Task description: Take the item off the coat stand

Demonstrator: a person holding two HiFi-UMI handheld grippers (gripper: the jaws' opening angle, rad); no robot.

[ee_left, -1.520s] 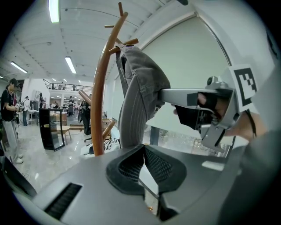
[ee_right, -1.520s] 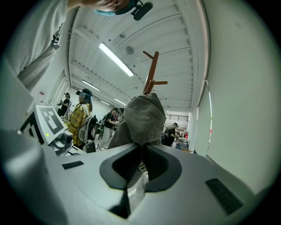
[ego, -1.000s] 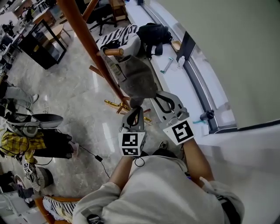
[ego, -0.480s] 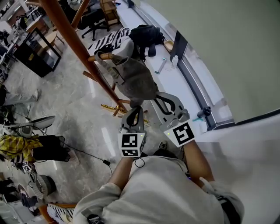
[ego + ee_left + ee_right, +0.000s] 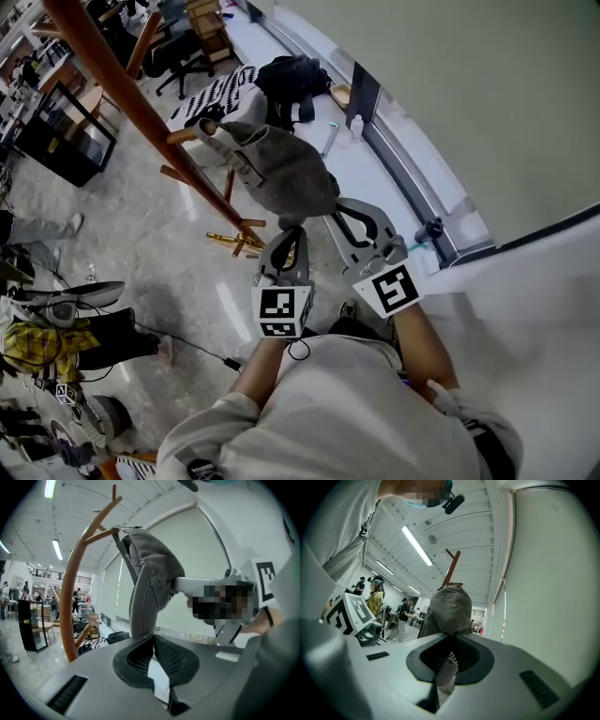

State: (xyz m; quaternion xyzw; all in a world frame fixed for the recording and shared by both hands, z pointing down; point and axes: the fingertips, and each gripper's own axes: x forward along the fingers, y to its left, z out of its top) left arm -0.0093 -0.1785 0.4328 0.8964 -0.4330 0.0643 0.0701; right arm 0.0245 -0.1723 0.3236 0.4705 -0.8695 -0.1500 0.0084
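A grey cap (image 5: 281, 173) hangs by its back strap from a peg (image 5: 185, 135) of the wooden coat stand (image 5: 122, 94). My left gripper (image 5: 287, 236) is shut on the cap's brim, which runs down into its jaws (image 5: 152, 641) in the left gripper view. My right gripper (image 5: 331, 215) is shut on the cap's lower edge, whose fabric is pinched between its jaws (image 5: 451, 644). In the left gripper view the cap (image 5: 154, 569) still hooks over the peg (image 5: 101, 534). The right gripper view shows the cap's crown (image 5: 450, 611) in front of the stand's top (image 5: 452, 566).
A black backpack (image 5: 291, 75) and a striped cloth (image 5: 220, 89) lie on a white ledge (image 5: 375, 178) along the wall. The stand's feet (image 5: 234, 242) spread below the cap. A black cabinet (image 5: 52, 131) and piled belongings (image 5: 56, 328) are at the left.
The coat stand and peg have slid up and left in the head view while both grippers keep their hold on the cap. The cap now stretches out from the peg's end.
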